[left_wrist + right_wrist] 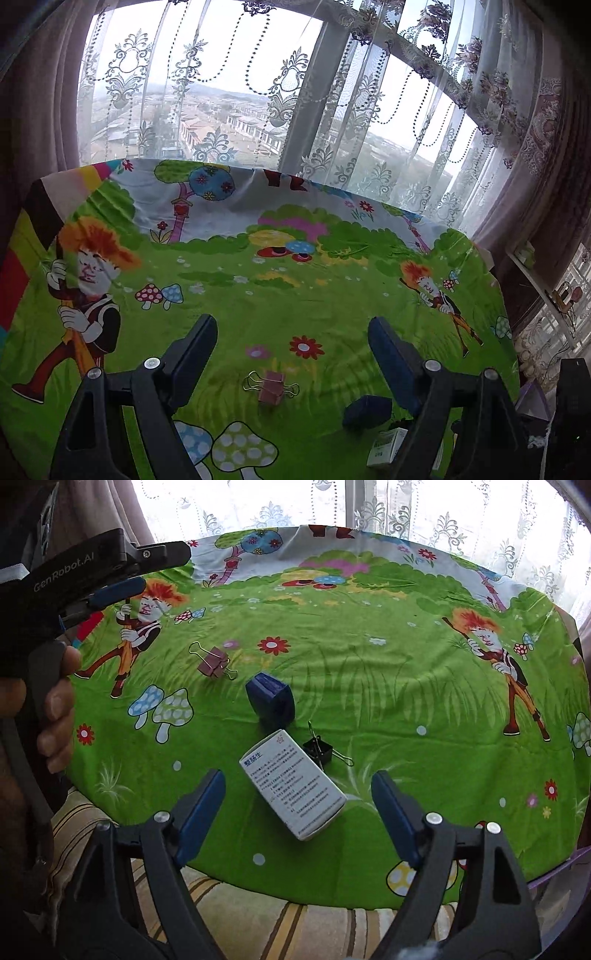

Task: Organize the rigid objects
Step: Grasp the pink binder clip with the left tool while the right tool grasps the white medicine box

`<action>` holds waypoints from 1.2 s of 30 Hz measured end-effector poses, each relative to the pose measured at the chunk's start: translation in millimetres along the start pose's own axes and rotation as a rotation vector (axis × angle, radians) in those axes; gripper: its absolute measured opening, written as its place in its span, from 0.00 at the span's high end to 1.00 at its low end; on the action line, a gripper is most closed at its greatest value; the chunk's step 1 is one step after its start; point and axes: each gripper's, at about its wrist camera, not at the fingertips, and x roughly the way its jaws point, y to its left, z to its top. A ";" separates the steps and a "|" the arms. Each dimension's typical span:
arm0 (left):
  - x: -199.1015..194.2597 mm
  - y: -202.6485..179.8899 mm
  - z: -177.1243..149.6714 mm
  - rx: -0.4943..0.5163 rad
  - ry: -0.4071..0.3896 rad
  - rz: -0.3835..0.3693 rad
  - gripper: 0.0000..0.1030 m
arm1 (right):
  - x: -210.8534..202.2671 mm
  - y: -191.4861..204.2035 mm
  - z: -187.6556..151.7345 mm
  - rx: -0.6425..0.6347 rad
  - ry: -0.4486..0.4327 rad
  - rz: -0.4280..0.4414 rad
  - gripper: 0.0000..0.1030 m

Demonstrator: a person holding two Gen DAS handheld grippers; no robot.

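A: What did the left wrist view show?

B: The left gripper [291,332] stood open and empty over the green cloth [332,288]. The pink clip [272,386] lay just ahead, between its fingers; the blue block [365,410] sat nearer its right finger.

A: And the right wrist view?

B: The right gripper [298,794] was open too, holding nothing. The white box [295,788] lay between its fingers, its long axis slanting from upper left to lower right, so that hand seemed nearer. A black clip [319,751] sat just beside the box.
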 end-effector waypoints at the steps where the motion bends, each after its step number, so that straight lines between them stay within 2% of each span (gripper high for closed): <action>1: 4.7 2.1 -3.4 0.000 0.018 0.000 0.18 | 3.6 0.9 -0.8 -0.004 0.013 0.003 0.25; 8: 34.6 8.4 -24.3 0.007 0.135 0.012 0.18 | 19.5 2.4 -2.7 -0.009 0.063 0.022 0.31; 11: 43.8 8.7 -29.9 0.019 0.172 0.012 0.18 | 26.8 3.4 -3.1 -0.015 0.092 0.034 0.39; 15: 54.8 10.2 -37.3 0.028 0.214 0.008 0.18 | 33.7 3.3 -3.9 -0.017 0.118 0.046 0.47; 20: 62.8 11.0 -41.1 0.032 0.242 -0.002 0.19 | 35.5 2.8 -5.3 -0.013 0.122 0.065 0.51; 29: 76.2 -1.9 -50.3 0.123 0.286 0.033 0.34 | 32.9 4.9 -7.7 -0.015 0.108 0.071 0.53; 31: 78.7 -4.4 -51.9 0.141 0.293 0.038 0.45 | 31.4 5.8 -8.4 -0.017 0.101 0.072 0.56; 36: 79.9 -4.3 -51.8 0.148 0.292 0.047 0.61 | 26.3 5.7 -8.3 -0.014 0.081 0.078 0.57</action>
